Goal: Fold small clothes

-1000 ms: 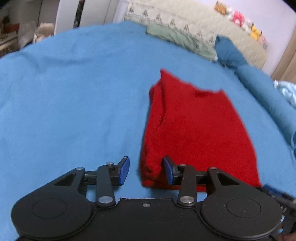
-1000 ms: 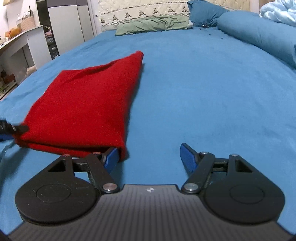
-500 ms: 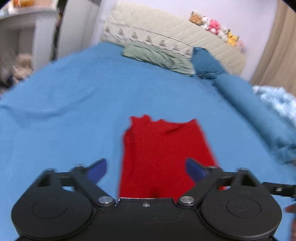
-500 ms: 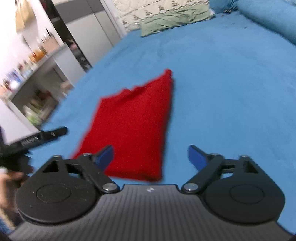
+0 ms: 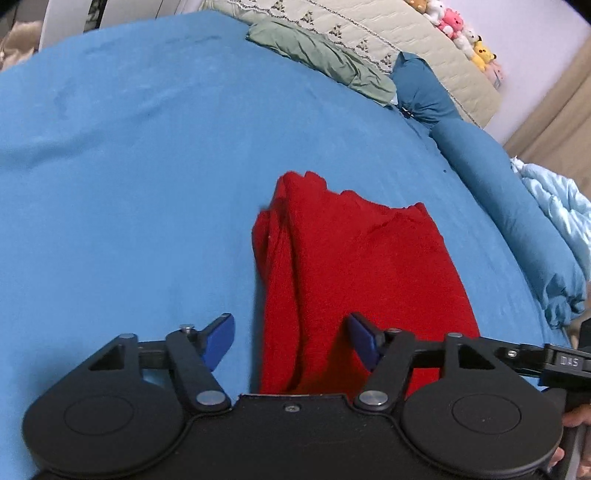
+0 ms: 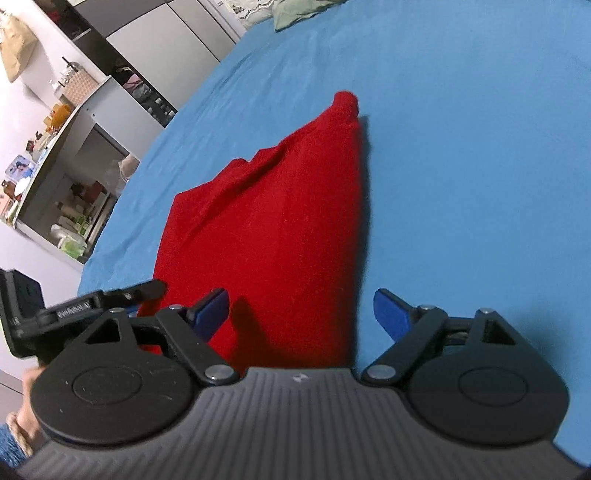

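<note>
A red garment (image 5: 362,266) lies folded in a long rectangle on the blue bedsheet (image 5: 129,221), with thick stacked layers along its left edge. My left gripper (image 5: 291,339) hovers over its near left part. Its jaws are closing, and the blue pads do not press on the cloth seen between them. In the right wrist view the red garment (image 6: 280,221) narrows toward a far corner. My right gripper (image 6: 301,314) hangs over its near end, jaws wide and closing slightly, gripping nothing. The left gripper (image 6: 92,302) shows at that view's left edge.
A green pillow (image 5: 317,55) and a dark blue bolster (image 5: 480,177) lie at the bed's head, below a quilted headboard (image 5: 369,29) with plush toys. A pale blue quilt (image 5: 554,206) bunches at the right. A desk with shelves (image 6: 62,155) stands beside the bed.
Both grippers have drawn back from the garment's near corners, and their jaws stand wider than a second ago. The right wrist view has swung left. The garment stays folded on the sheet.
</note>
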`<action>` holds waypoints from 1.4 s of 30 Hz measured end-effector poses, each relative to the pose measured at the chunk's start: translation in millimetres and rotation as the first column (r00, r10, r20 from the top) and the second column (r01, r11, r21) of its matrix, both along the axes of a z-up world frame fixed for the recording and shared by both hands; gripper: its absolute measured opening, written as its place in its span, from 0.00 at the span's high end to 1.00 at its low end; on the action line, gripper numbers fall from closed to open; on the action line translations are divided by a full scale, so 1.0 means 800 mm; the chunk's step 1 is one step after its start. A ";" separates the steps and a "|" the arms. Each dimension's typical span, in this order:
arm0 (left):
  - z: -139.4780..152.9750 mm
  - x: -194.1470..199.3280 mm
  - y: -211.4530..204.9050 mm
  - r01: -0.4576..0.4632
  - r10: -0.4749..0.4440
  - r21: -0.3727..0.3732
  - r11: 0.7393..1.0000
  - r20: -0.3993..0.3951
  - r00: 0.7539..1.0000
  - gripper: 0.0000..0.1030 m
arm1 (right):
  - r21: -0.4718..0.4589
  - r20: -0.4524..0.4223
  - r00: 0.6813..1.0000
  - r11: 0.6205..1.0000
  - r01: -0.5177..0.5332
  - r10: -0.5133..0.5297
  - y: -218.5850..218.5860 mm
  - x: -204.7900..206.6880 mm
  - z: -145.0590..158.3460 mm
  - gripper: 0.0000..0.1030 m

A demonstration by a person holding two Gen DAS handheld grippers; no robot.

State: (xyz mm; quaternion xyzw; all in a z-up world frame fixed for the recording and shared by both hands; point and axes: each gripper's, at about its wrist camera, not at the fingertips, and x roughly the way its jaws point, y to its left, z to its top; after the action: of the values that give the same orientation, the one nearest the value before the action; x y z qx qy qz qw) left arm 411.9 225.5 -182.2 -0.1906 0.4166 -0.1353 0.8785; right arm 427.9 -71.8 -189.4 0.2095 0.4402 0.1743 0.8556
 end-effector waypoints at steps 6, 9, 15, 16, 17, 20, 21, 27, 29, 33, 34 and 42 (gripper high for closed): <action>0.011 0.008 -0.023 0.010 -0.010 0.003 1.000 -0.045 0.999 0.74 | -0.007 -0.008 1.000 1.000 0.004 -0.004 0.014 0.016 -0.006 0.52; 0.038 -0.008 -0.034 0.019 -0.019 0.036 0.999 -0.001 1.000 0.78 | 0.020 -0.029 0.999 0.999 0.044 -0.043 0.005 0.012 0.012 0.61; 0.091 -0.078 -0.079 0.104 -0.104 0.007 0.995 0.063 0.993 0.80 | 0.026 0.033 0.999 1.000 0.011 -0.011 -0.038 -0.051 0.081 0.63; 0.095 -0.095 -0.088 0.115 -0.115 0.002 0.993 0.071 0.991 0.80 | 0.029 0.045 0.999 1.000 -0.001 -0.001 -0.063 -0.091 0.097 0.63; 0.099 -0.119 -0.098 0.127 -0.126 -0.012 0.992 0.085 0.988 0.80 | 0.029 0.045 0.999 1.000 -0.001 -0.001 -0.063 -0.091 0.097 0.63; 0.093 -0.185 -0.131 0.165 -0.162 -0.019 0.986 0.101 0.982 0.80 | -0.019 0.076 0.997 1.000 -0.017 0.019 -0.097 -0.163 0.103 0.63; 0.086 -0.202 -0.142 0.170 -0.168 -0.009 0.985 0.099 0.981 0.80 | -0.044 0.081 0.996 0.999 -0.023 0.026 -0.106 -0.183 0.099 0.63; 0.021 -0.276 -0.177 0.113 -0.118 0.081 0.990 0.057 0.991 0.79 | -0.159 0.049 0.999 0.987 0.021 -0.013 -0.136 -0.273 0.021 0.62; 0.018 -0.283 -0.173 0.084 -0.088 0.070 0.994 0.061 0.994 0.79 | -0.119 0.086 0.996 0.992 0.040 -0.029 -0.141 -0.284 0.010 0.61; 0.027 -0.281 -0.183 0.065 -0.072 0.111 0.992 0.061 0.996 0.72 | -0.125 0.107 0.993 0.991 0.055 -0.042 -0.141 -0.286 0.009 0.54; 0.034 -0.284 -0.186 0.058 -0.069 0.136 0.989 0.074 0.995 0.68 | -0.135 0.111 0.993 0.989 0.056 -0.041 -0.135 -0.287 0.011 0.47; 0.024 -0.284 -0.191 0.008 -0.041 0.291 0.957 0.109 0.993 0.40 | -0.213 0.183 0.978 0.967 0.141 -0.103 -0.152 -0.309 0.014 0.08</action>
State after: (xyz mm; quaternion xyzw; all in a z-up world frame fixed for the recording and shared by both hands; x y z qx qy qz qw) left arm 184.8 72.5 -163.2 -0.0465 0.3833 -0.0943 0.9176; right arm 181.1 -193.6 -178.0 0.1225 0.3685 0.0875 0.9173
